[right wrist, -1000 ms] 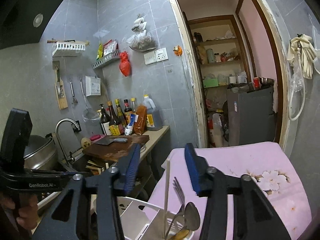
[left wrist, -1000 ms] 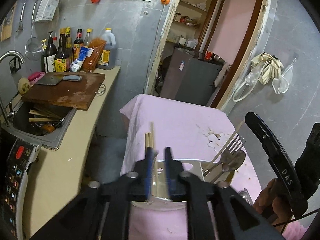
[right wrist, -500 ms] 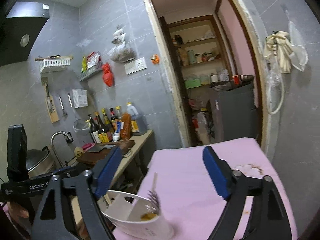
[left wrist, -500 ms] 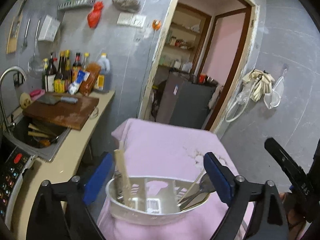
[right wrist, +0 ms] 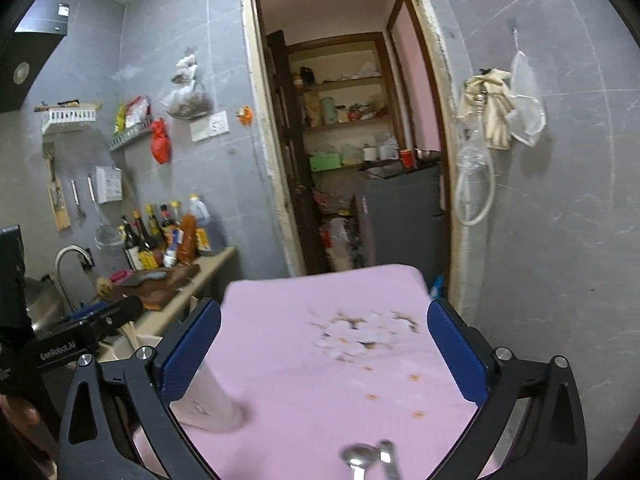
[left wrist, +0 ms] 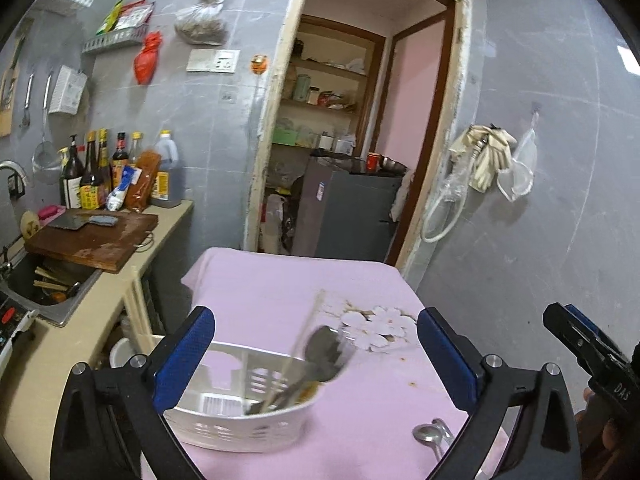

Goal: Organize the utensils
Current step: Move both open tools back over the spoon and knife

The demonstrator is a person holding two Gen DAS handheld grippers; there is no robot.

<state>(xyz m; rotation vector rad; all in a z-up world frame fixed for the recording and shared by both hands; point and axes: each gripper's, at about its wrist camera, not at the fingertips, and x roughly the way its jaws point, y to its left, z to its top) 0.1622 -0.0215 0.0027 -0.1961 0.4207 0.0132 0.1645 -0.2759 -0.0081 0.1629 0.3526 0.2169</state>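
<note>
Utensils stand in the white holder (left wrist: 240, 420) just ahead of my left gripper (left wrist: 316, 360), so they stay tidy. My right gripper (right wrist: 324, 356) has a loose spoon (right wrist: 356, 458) right below it. Both are opening wide, holding nothing, ready for the next pick.

The caddy (left wrist: 240, 428) looks like glossy white plastic. The spoon (left wrist: 426, 434) is shiny metal, lying on a matt pink cloth (left wrist: 280, 280). The cutting board (left wrist: 92, 240) is worn wood.
</note>
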